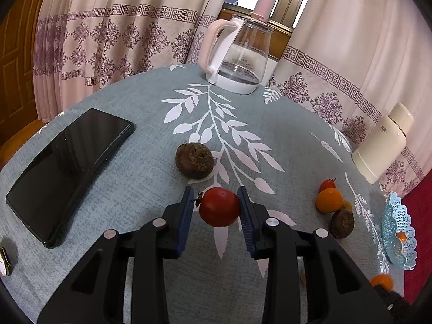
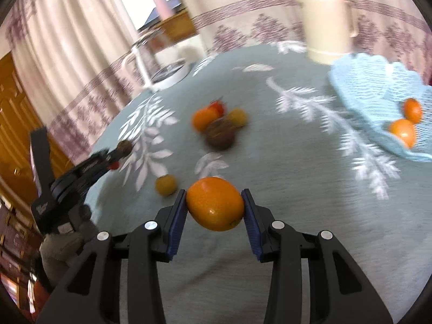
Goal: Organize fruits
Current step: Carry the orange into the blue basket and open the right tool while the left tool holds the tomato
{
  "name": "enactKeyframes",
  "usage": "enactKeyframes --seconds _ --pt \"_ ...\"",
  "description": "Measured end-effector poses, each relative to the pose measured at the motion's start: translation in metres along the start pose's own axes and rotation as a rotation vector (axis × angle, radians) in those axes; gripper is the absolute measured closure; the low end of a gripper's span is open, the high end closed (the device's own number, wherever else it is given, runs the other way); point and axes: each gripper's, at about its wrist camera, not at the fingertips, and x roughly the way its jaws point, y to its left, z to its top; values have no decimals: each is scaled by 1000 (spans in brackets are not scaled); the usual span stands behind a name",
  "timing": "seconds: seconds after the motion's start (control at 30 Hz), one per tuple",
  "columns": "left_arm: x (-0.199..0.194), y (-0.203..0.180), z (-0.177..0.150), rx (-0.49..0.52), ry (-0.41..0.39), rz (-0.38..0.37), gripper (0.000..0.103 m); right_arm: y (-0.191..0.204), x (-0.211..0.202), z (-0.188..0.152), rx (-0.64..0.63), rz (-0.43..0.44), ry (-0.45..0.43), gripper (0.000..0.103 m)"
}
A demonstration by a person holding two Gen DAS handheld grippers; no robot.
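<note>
My left gripper (image 1: 216,191) is shut on a red tomato (image 1: 219,207) just above the grey-green tablecloth (image 1: 135,216). A brown round fruit (image 1: 194,161) lies right beyond it. In the blurred right wrist view my right gripper (image 2: 213,193) is shut on an orange (image 2: 215,203) held over the cloth. The light blue lattice basket (image 2: 364,81) stands at the far right with two oranges (image 2: 402,132) inside. A cluster of an orange (image 2: 203,118), a brown fruit (image 2: 220,133), a yellow fruit (image 2: 237,117) and a small tomato (image 2: 218,106) lies mid-table.
A black phone (image 1: 70,172) lies on the left. A glass kettle (image 1: 237,54) stands at the back and a cream bottle (image 1: 383,145) near the basket (image 1: 397,229). A small yellow fruit (image 2: 165,185) sits left of my right gripper. Curtains hang behind the round table.
</note>
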Motion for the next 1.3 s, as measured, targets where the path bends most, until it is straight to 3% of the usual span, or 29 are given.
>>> enactKeyframes --seconds 0.47,0.73,1.0,1.3 --pt "-2 -1 -1 12 -8 4 69 -85 -63 24 152 -190 -185 62" --pt "-2 -1 -1 13 -8 5 69 -121 -87 34 194 -363 -281 62" --pt "-2 -1 -1 13 -9 9 69 -154 -85 43 222 -477 -305 62" --pt "-1 0 -3 14 -6 24 69 -172 -73 45 251 -520 -293 62"
